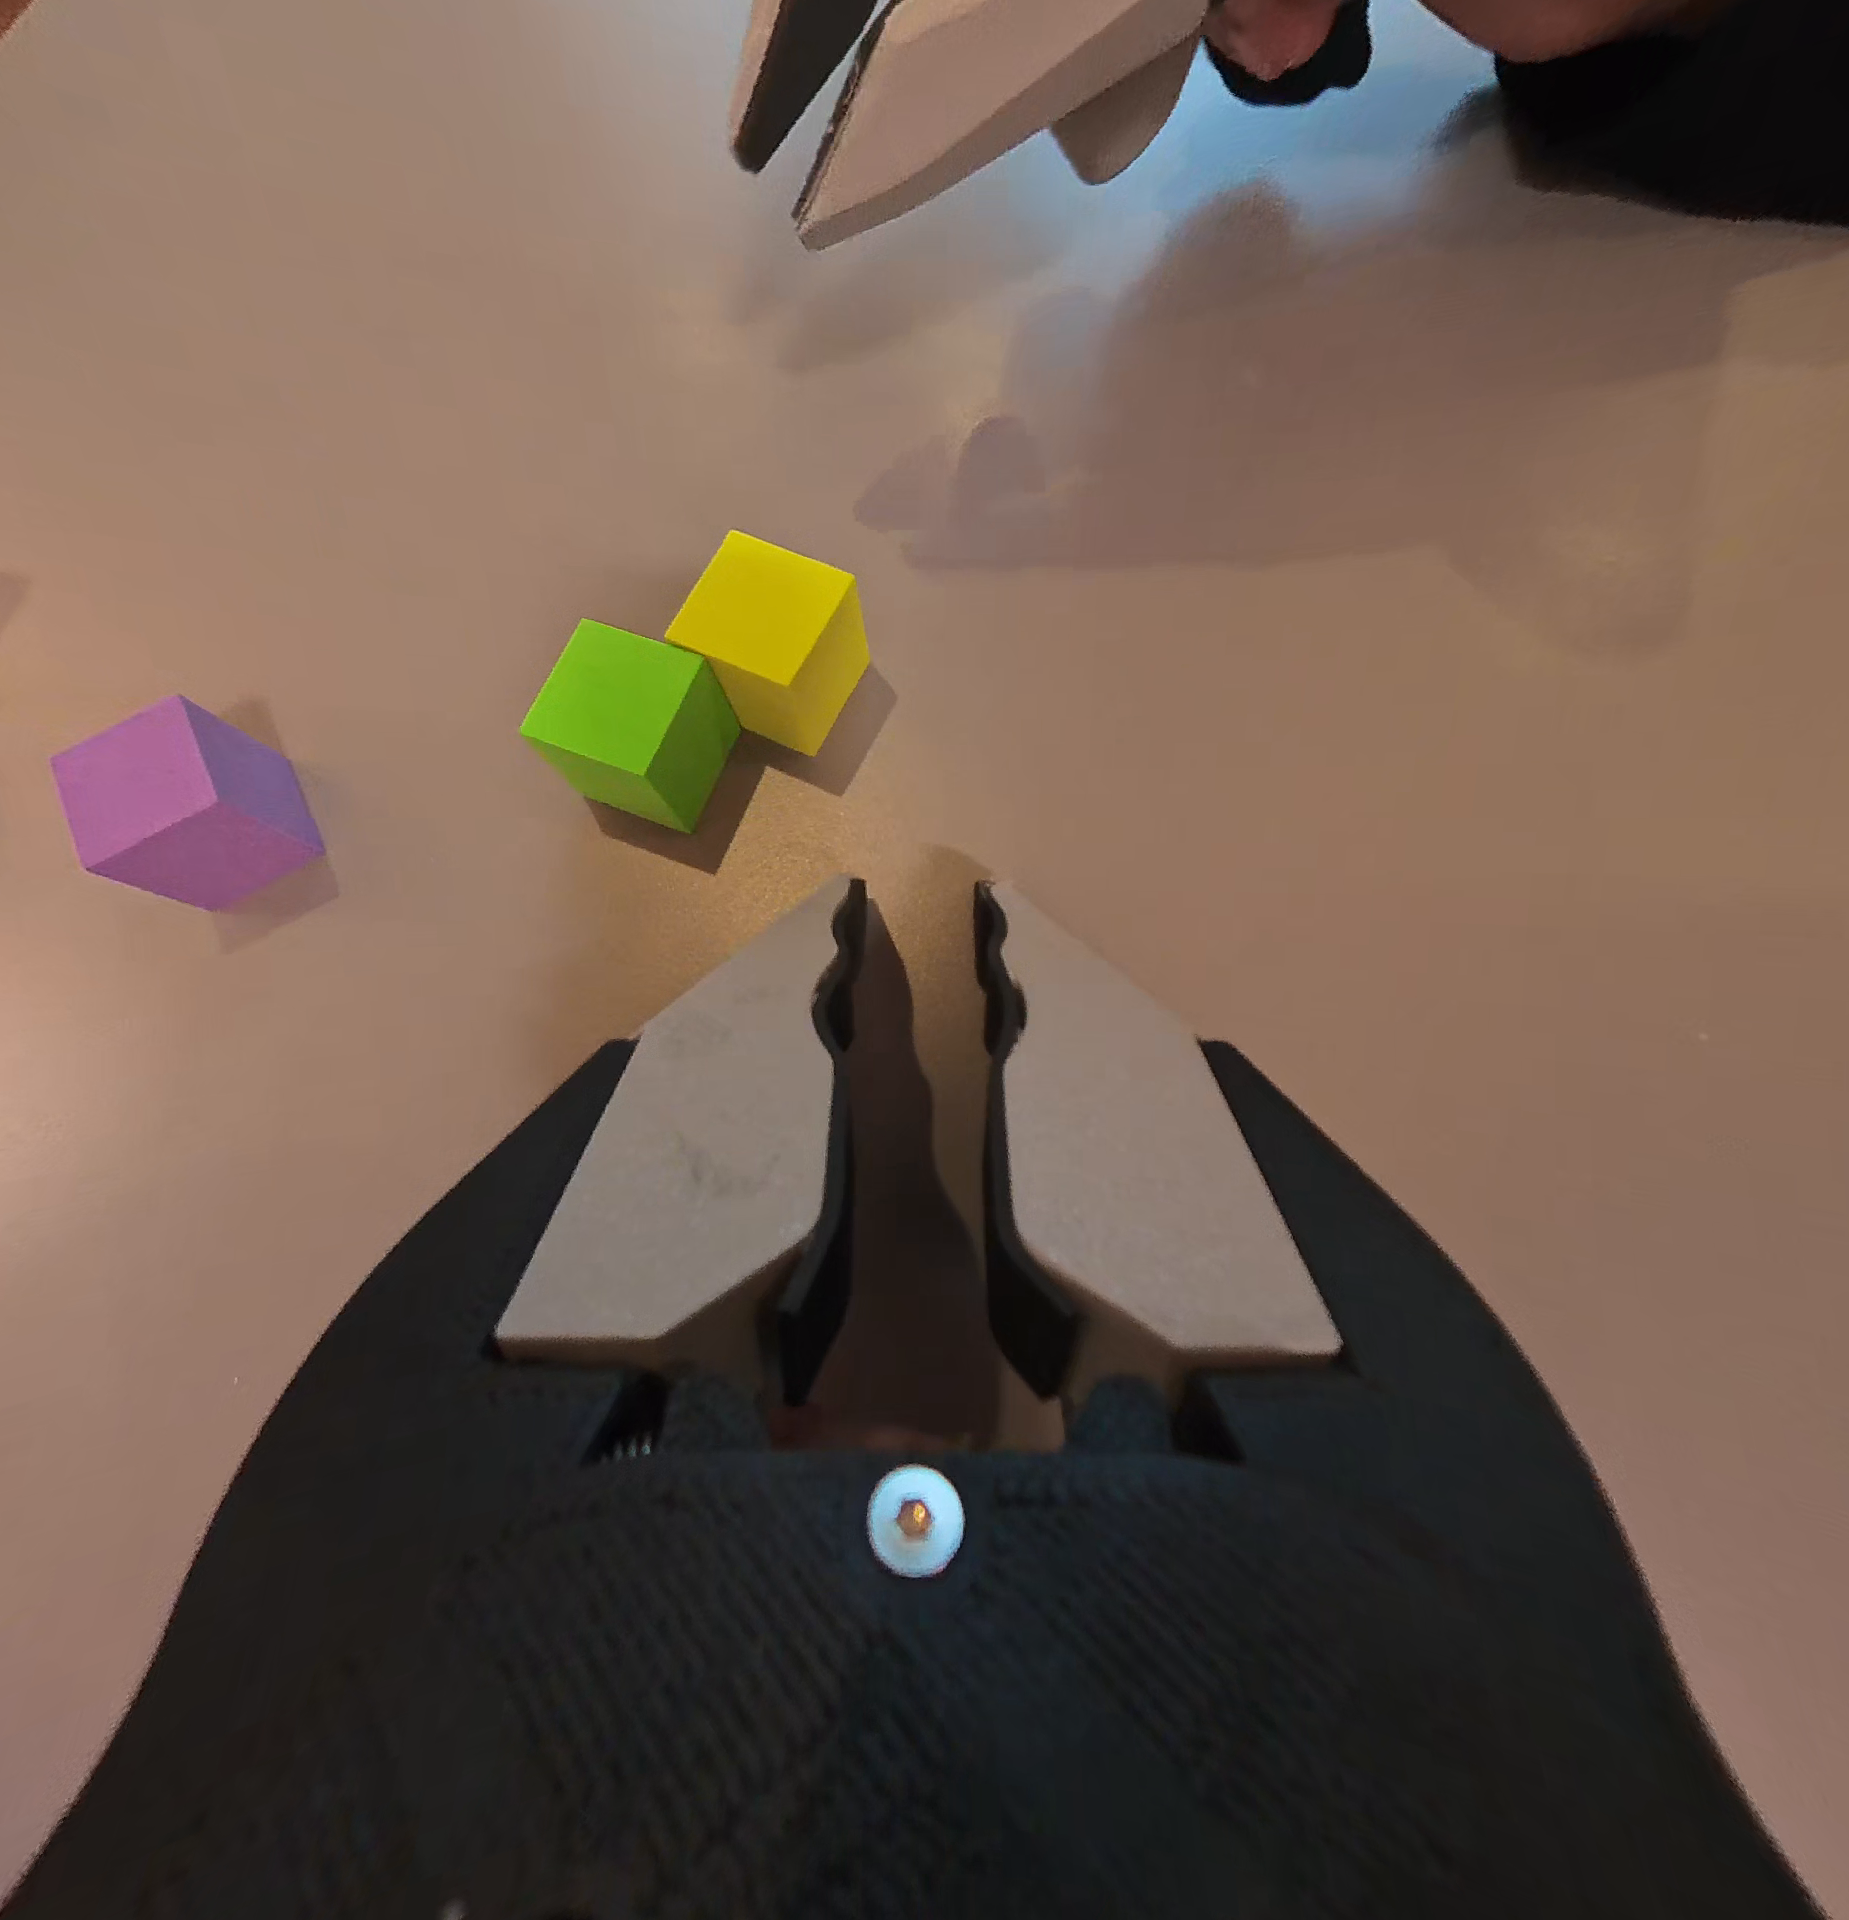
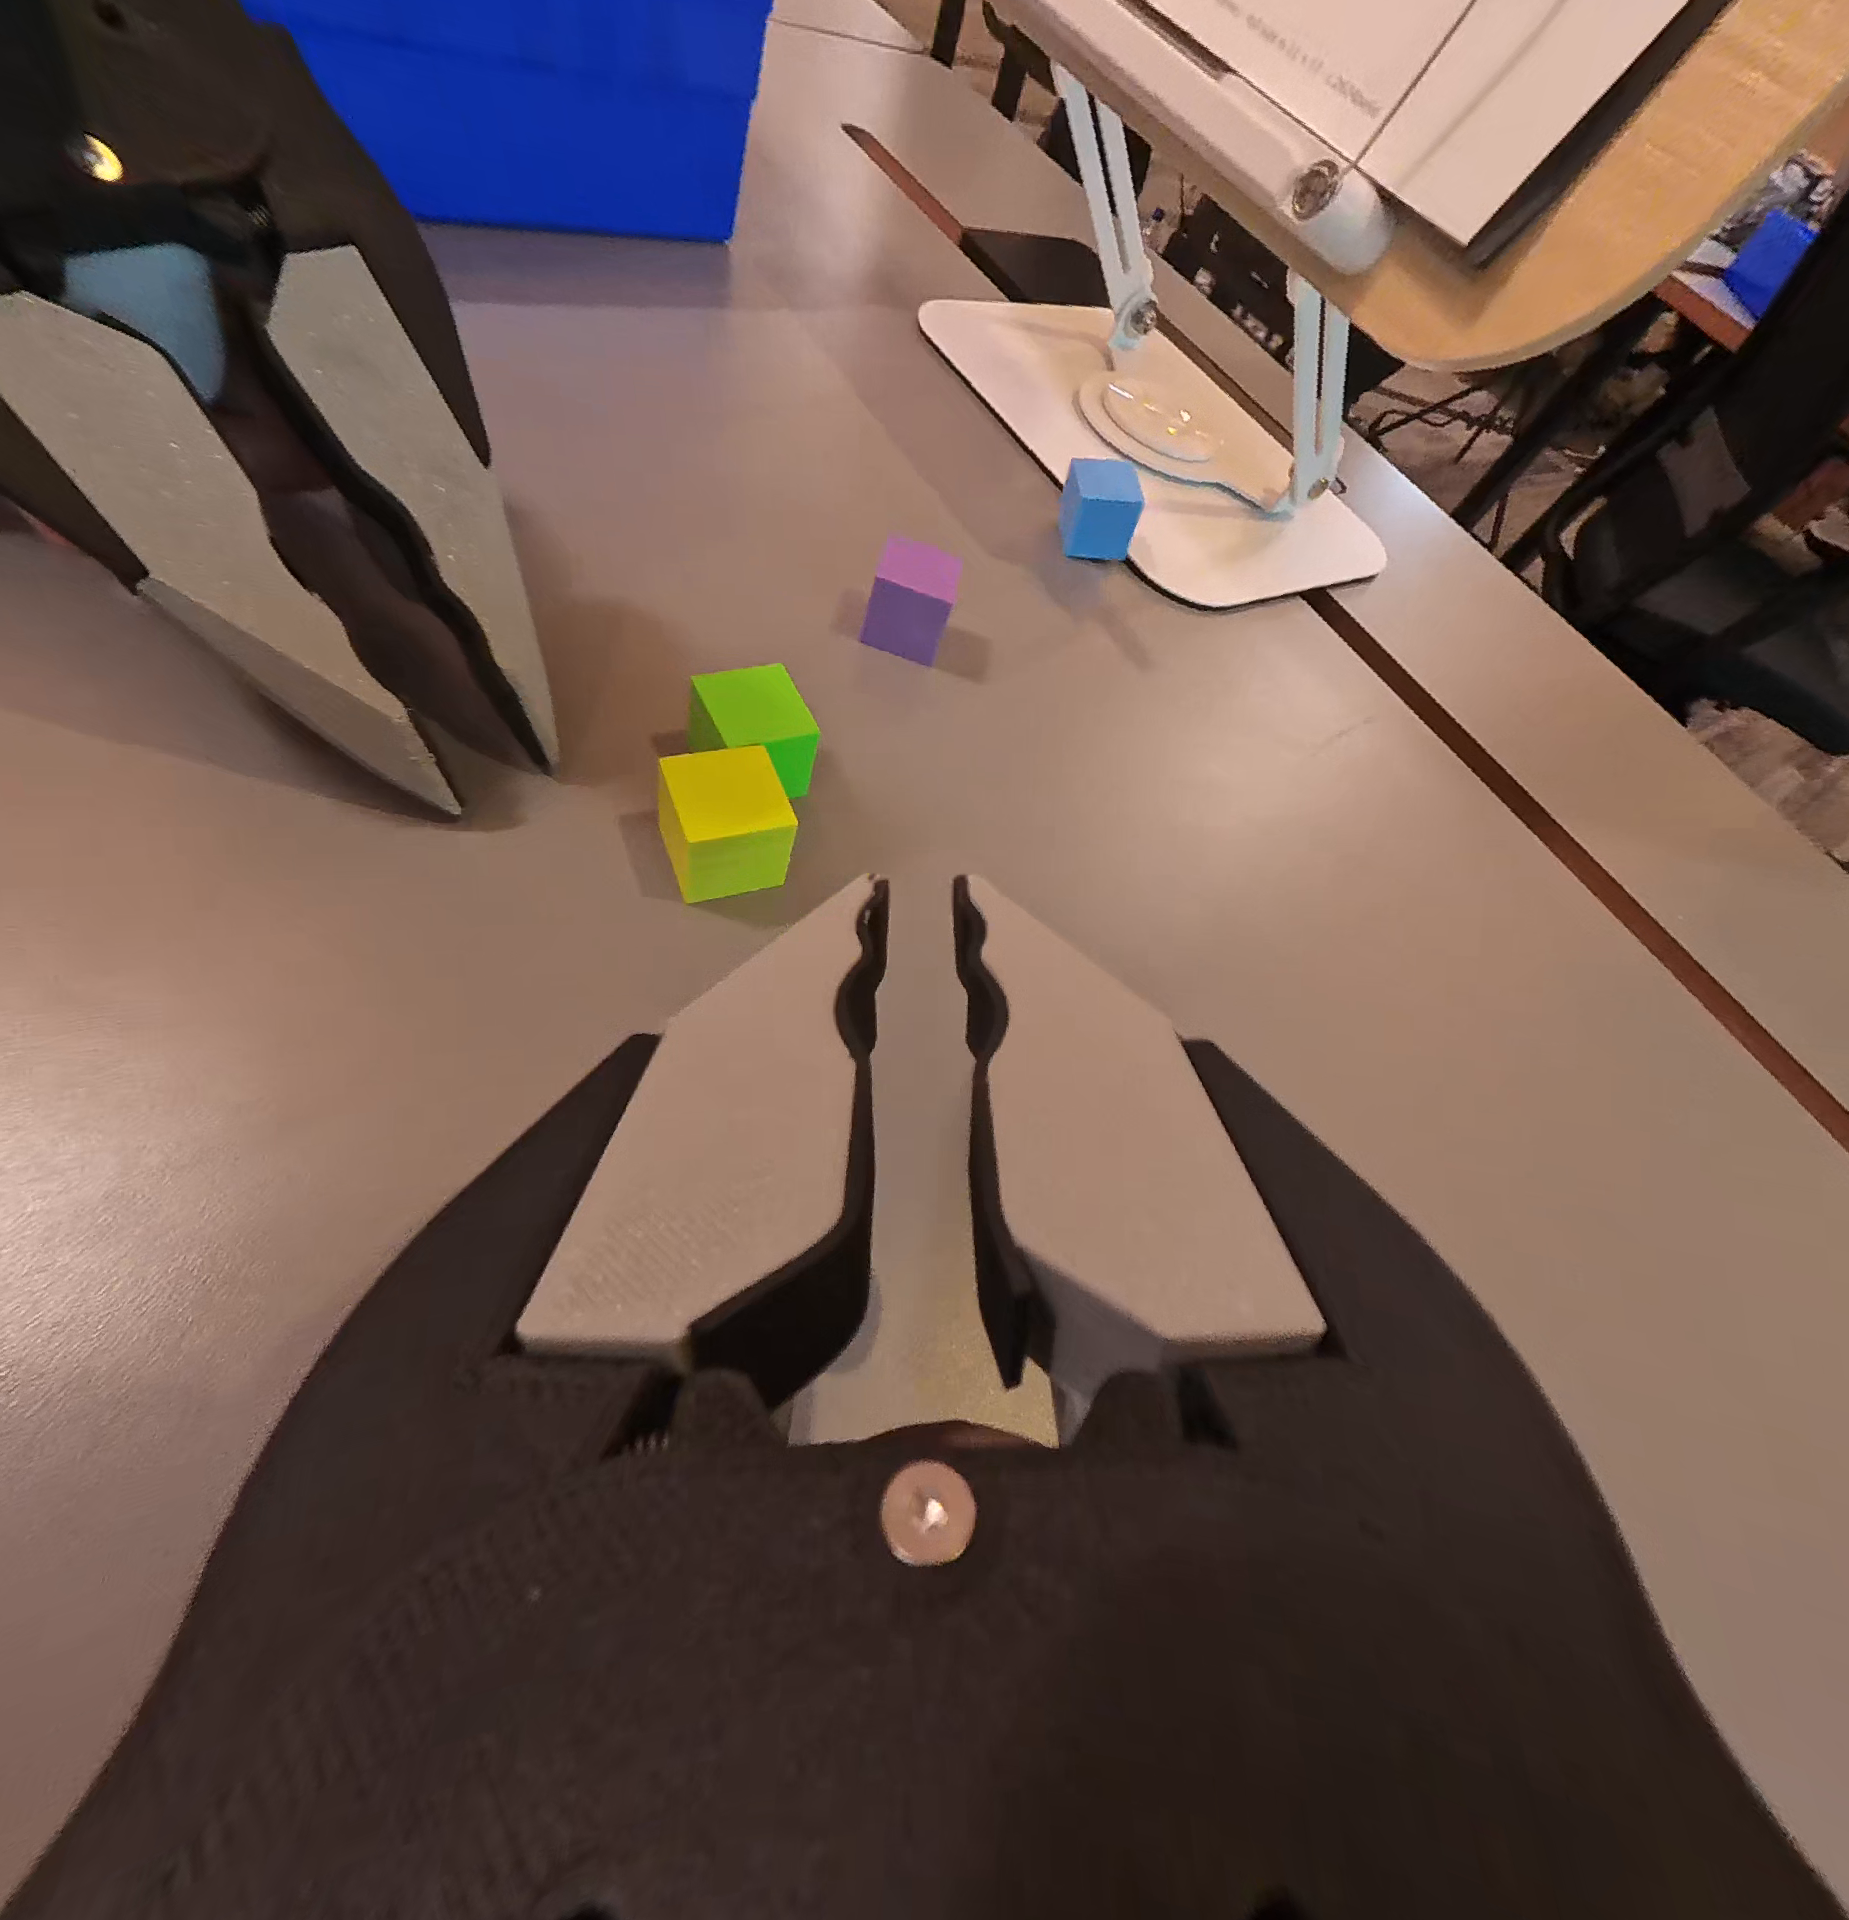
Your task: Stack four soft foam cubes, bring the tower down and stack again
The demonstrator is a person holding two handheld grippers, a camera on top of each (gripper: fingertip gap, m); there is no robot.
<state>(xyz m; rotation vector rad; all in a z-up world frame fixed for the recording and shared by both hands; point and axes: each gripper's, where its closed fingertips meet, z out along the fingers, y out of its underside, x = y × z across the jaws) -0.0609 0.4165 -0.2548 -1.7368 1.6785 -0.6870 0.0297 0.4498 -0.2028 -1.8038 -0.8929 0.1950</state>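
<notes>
Bare table [image 2: 1159, 831] around touching cubes [image 2: 728, 821]

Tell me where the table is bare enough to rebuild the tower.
Bare table lies right of the yellow cube and green cube, out to the dark seam. It is crowded by the blue cube against the white stand base, and beside the left gripper.

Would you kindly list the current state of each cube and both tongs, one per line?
Yellow cube: flat on the table, touching the green cube, unstacked.
Green cube: on the table, against the yellow one.
Purple cube: standing alone, apart.
Blue cube: alone, at the white stand base's edge.
Left tongs: slightly open, empty.
Right tongs: slightly open, empty.
</notes>
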